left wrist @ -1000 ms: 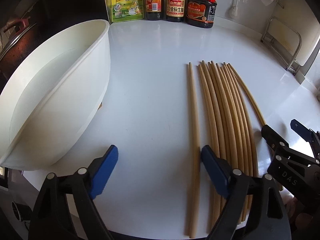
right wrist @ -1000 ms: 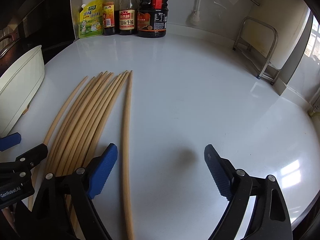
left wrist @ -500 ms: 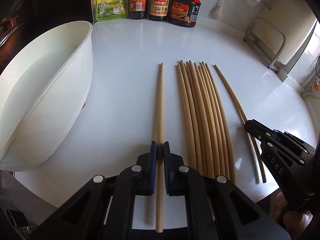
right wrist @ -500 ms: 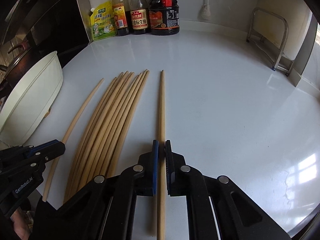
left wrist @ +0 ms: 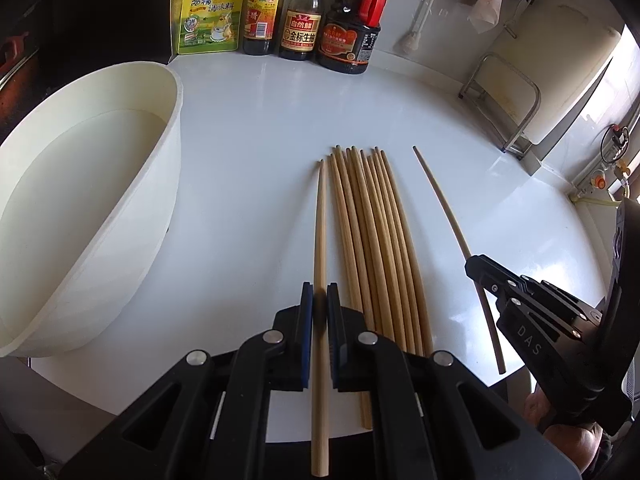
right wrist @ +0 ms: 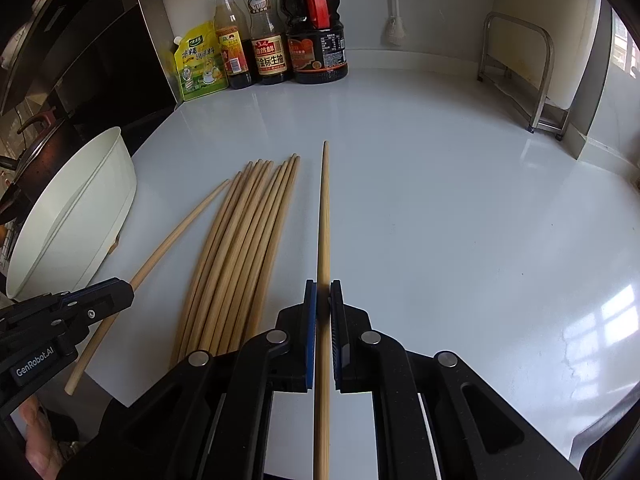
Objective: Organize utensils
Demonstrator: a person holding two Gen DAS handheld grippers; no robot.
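Observation:
Several long wooden chopsticks (left wrist: 372,240) lie in a bundle on the white counter; the bundle also shows in the right wrist view (right wrist: 240,248). My left gripper (left wrist: 319,300) is shut on one chopstick (left wrist: 320,220) just left of the bundle. My right gripper (right wrist: 323,300) is shut on another chopstick (right wrist: 324,208) to the right of the bundle. In the left wrist view that chopstick (left wrist: 444,208) runs into the right gripper (left wrist: 532,312). In the right wrist view the left gripper (right wrist: 60,316) holds its chopstick (right wrist: 176,232). A large white tub (left wrist: 80,208) stands at the left.
Sauce bottles (left wrist: 296,20) and a yellow seasoning pouch (left wrist: 208,16) line the back wall. A metal rack (right wrist: 520,72) stands at the back right. A dark pot on a stove (right wrist: 32,148) sits beyond the tub. The counter's front edge is close under both grippers.
Both grippers went from open to shut, each on one chopstick at the bundle's sides. Both held chopsticks now sit apart from the bundle, and the views have risen slightly.

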